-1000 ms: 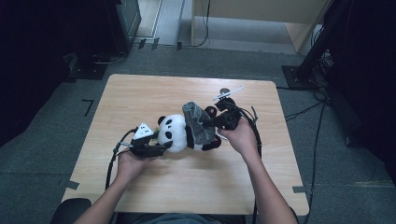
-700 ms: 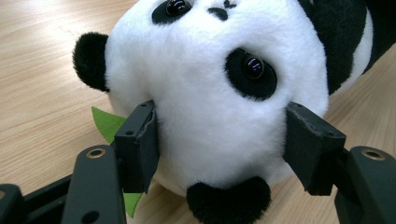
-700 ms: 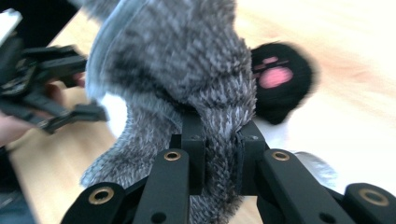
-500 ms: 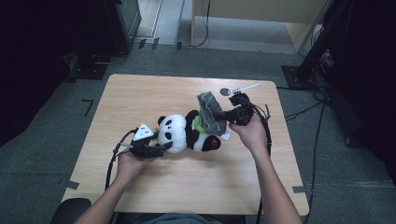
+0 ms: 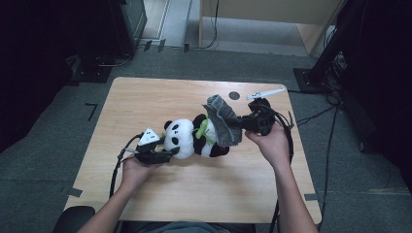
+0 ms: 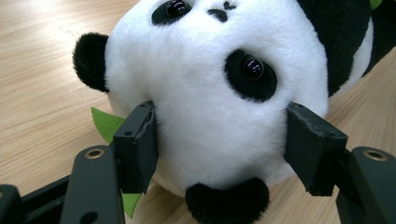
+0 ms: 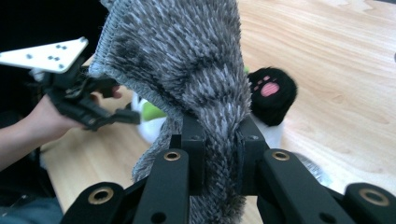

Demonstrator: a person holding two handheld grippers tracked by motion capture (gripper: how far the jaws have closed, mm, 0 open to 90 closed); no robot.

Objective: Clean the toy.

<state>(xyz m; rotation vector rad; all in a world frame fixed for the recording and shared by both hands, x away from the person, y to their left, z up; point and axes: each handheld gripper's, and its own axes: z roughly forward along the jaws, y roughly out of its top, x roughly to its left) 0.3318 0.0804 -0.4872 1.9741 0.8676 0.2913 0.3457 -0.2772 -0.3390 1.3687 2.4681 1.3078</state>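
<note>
A black-and-white plush panda (image 5: 194,138) lies on its side on the wooden table (image 5: 145,97), head toward the left. My left gripper (image 5: 156,151) is shut on the panda's head (image 6: 210,93), its pads (image 6: 137,144) pressing into the white fur from both sides. A green felt leaf (image 6: 105,123) pokes out under the head. My right gripper (image 5: 245,124) is shut on a grey fuzzy cloth (image 5: 222,122), which it holds up just above the panda's body. In the right gripper view the cloth (image 7: 187,60) bunches between the jaws of that gripper (image 7: 223,144), and a black paw with pink pads (image 7: 272,91) lies behind.
A small dark round mark (image 5: 234,95) sits near the table's far edge. Bare tabletop spreads to the left and toward the front. Cables (image 5: 320,114) trail off the right edge to black stands on the floor.
The right gripper has lifted the grey cloth up and to the right, off the panda's body. The left gripper and the panda's head have stayed in place.
</note>
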